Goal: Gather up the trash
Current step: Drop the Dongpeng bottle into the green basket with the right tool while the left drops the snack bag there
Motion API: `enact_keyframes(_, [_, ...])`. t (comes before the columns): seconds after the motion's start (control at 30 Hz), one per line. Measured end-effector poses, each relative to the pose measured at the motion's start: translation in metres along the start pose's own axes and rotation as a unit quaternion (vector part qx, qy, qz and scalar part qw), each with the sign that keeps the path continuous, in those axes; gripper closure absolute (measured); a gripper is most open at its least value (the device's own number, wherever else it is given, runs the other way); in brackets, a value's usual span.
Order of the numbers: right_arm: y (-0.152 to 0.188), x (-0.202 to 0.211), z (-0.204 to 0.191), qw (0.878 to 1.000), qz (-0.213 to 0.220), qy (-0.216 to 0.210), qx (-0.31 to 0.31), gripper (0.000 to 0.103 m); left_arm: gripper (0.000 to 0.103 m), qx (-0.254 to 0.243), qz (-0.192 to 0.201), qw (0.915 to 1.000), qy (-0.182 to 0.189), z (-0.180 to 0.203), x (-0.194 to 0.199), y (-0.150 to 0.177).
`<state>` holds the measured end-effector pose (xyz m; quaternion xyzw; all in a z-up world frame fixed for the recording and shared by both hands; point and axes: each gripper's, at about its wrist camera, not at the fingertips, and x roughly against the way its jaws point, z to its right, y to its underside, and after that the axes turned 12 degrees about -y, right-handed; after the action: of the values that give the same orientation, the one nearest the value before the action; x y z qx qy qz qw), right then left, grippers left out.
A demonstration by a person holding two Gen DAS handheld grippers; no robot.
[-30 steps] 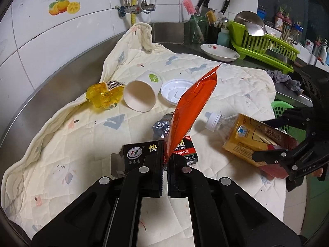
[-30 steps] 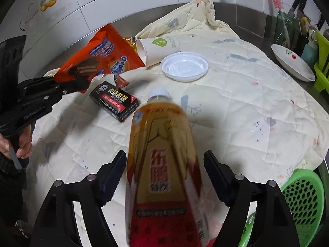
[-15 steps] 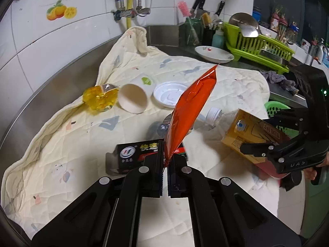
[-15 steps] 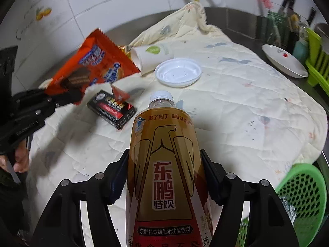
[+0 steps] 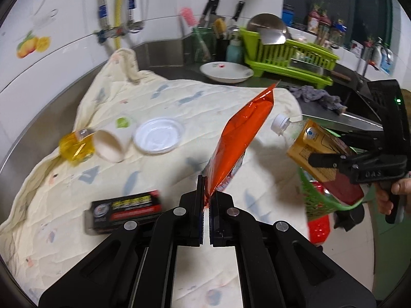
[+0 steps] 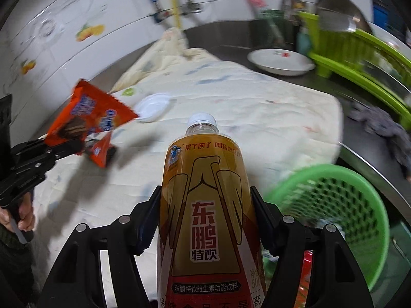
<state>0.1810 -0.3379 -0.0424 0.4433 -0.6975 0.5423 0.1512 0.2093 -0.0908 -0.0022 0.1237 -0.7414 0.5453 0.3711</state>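
Both grippers are loaded and over the near corner of the surface, by the bin. The left gripper has its jaws pinched together on the bottom corner of an orange snack wrapper, which stands up from it, clear of the quilted cloth. The right gripper is clamped on the sides of a drink bottle with a gold-and-red label and white cap — the jaws narrowed onto it within the last second. The green perforated basket, which I take to be the bin, sits just off the surface's edge, below and right of the bottle; something red already lies in it.

So two items are lifted but not yet dropped. Still on the cloth: a black carton, a tipped paper cup, a white plastic lid beside it and a crumpled yellow wrapper — roughly half the job left, by my reckoning.
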Motion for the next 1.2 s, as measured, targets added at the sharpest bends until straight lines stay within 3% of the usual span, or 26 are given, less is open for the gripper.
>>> enact_keyframes(0.2, [0.019,0.029,0.056,0.997,0.002,0.078,-0.026,0.040,0.102,-0.019,0.002,0.9991,0.038,0.044,-0.005,-0.011])
enact_keyframes(0.47, [0.036,0.049,0.124,0.986,0.007,0.151,-0.073,0.038,0.102,-0.049,-0.005,0.9950,0.087,0.113,-0.016,-0.023])
enact_keyframes(0.63, [0.048,0.065,0.144,0.983,0.026,0.154,-0.099,0.029,0.102,-0.057,-0.020,0.9922,0.109,0.148,-0.030,-0.026])
enact_keyframes(1.03, [0.073,0.104,0.135,0.980,0.058,0.161,-0.103,0.024,0.101,-0.067,-0.053,0.9869,0.137,0.206,-0.061,-0.018])
enact_keyframes(1.2, [0.084,0.116,0.135,0.979,0.062,0.164,-0.104,0.024,0.096,-0.061,-0.072,0.9862,0.136,0.221,-0.075,-0.014])
